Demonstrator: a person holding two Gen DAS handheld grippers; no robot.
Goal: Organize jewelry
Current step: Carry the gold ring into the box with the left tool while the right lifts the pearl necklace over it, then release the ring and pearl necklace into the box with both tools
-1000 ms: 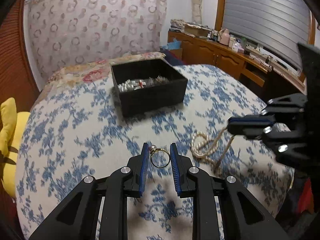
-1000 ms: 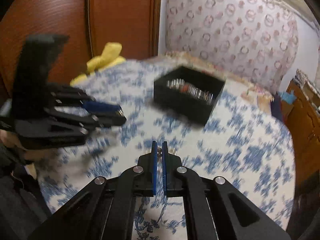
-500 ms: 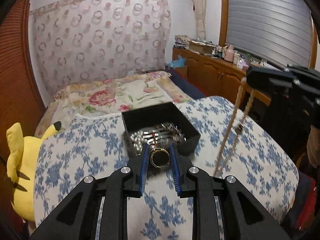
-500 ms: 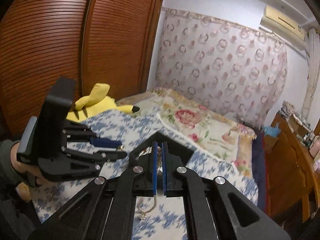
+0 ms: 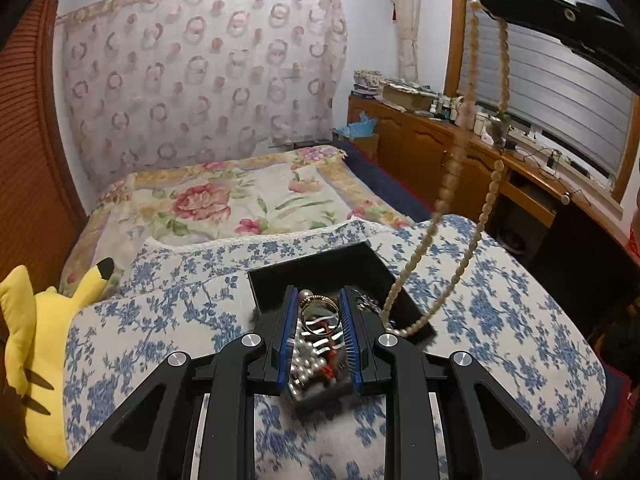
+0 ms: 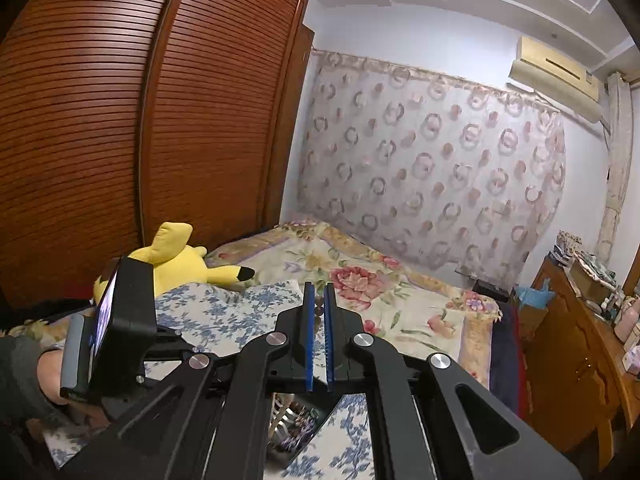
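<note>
Left gripper (image 5: 320, 312) clamps the gold ring (image 5: 319, 314), hovering over the black box (image 5: 320, 270) near the bed's (image 5: 520, 320) foot edge. Right gripper (image 6: 319, 312) pinches the bead necklace (image 5: 464, 148), strand hanging to the box's right rim. Lower the ring into the box first, release low; then feed the strand in slowly so it coils instead of snagging the rim.

Left gripper (image 5: 319, 312) with the gold ring (image 5: 319, 314) clamped between its pads: a second ago low over the blue-flowered cover, short of the black box (image 5: 312, 276); now raised, directly over the box's contents. Right gripper (image 6: 319, 320): then low beside the bead necklace (image 5: 452, 184), part of which lay coiled on the cover; now lifted high, strand hanging free, lowest loop at the box's right rim.
</note>
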